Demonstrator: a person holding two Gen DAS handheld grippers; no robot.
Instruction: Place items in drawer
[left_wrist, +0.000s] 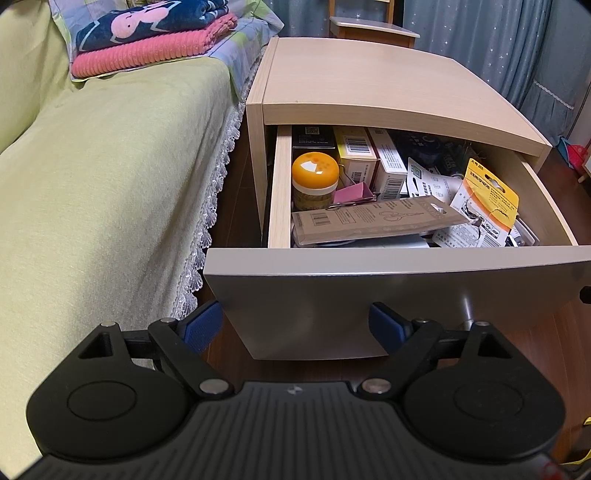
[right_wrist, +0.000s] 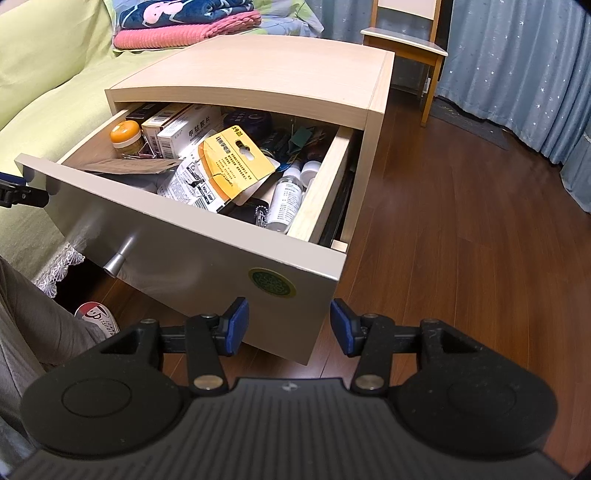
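The drawer (left_wrist: 369, 291) (right_wrist: 207, 254) of a light wooden nightstand (left_wrist: 369, 77) (right_wrist: 258, 66) stands pulled out and full. Inside lie an orange-lidded jar (left_wrist: 315, 173) (right_wrist: 126, 137), boxes (left_wrist: 356, 151), a brown cardboard scissors pack (left_wrist: 373, 218), a yellow battery card (left_wrist: 489, 199) (right_wrist: 238, 162) and a clear bottle (right_wrist: 285, 199). My left gripper (left_wrist: 295, 325) is open and holds nothing, low in front of the drawer's grey front panel. My right gripper (right_wrist: 290, 325) is also open and holds nothing, before the panel's right corner. The left gripper's tip shows at the far left edge (right_wrist: 14, 188) of the right wrist view.
A bed with a green cover (left_wrist: 92, 184) (right_wrist: 48, 74) runs along the left, folded blankets (left_wrist: 155, 33) (right_wrist: 188, 22) at its head. A wooden chair (right_wrist: 410, 44) and blue curtains (right_wrist: 517, 74) stand behind. A person's leg (right_wrist: 29, 314) and slipper (right_wrist: 96, 317) sit lower left. Wooden floor (right_wrist: 461, 221) spreads to the right.
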